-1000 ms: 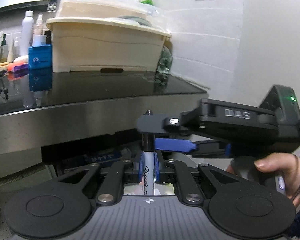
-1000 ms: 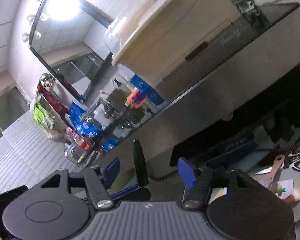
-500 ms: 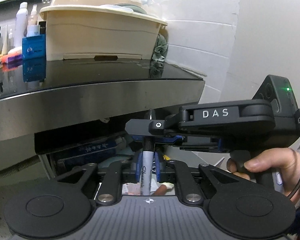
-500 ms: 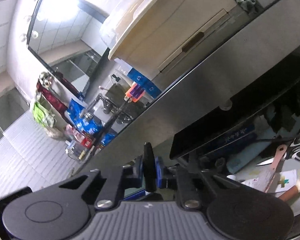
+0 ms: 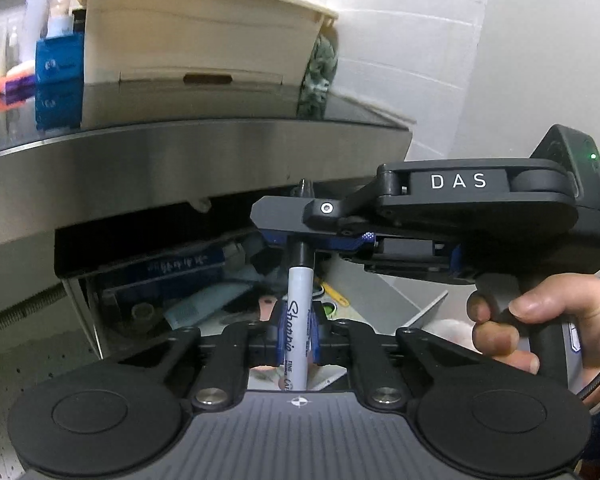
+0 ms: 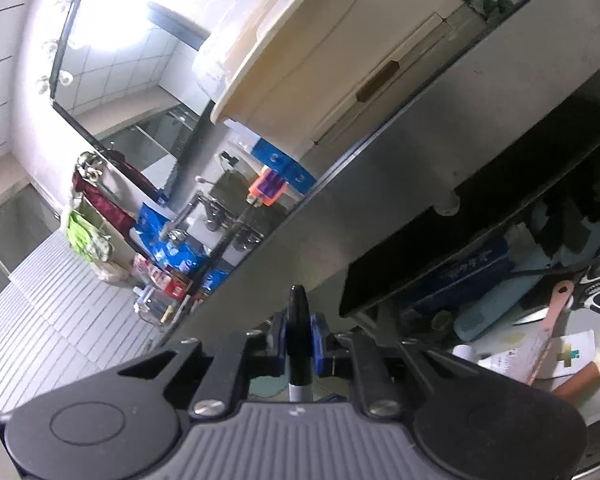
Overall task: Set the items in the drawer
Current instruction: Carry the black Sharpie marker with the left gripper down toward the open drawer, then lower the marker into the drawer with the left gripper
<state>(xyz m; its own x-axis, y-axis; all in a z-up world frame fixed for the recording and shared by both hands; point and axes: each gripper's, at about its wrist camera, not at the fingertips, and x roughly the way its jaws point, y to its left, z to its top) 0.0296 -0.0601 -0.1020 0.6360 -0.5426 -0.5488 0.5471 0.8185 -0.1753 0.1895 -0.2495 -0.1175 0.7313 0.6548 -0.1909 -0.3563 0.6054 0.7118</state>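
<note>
Both grippers clamp one Sharpie marker above the open drawer.
Left gripper holds the barrel, right gripper the cap; one should loosen before the marker is lowered into the drawer ahead.

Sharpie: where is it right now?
Sharpie is upright, body pinched in the left gripper, cap clamped by the right gripper, above the open drawer.

Brushed-metal counter edge, glossy black top, cream plastic tub.
</note>
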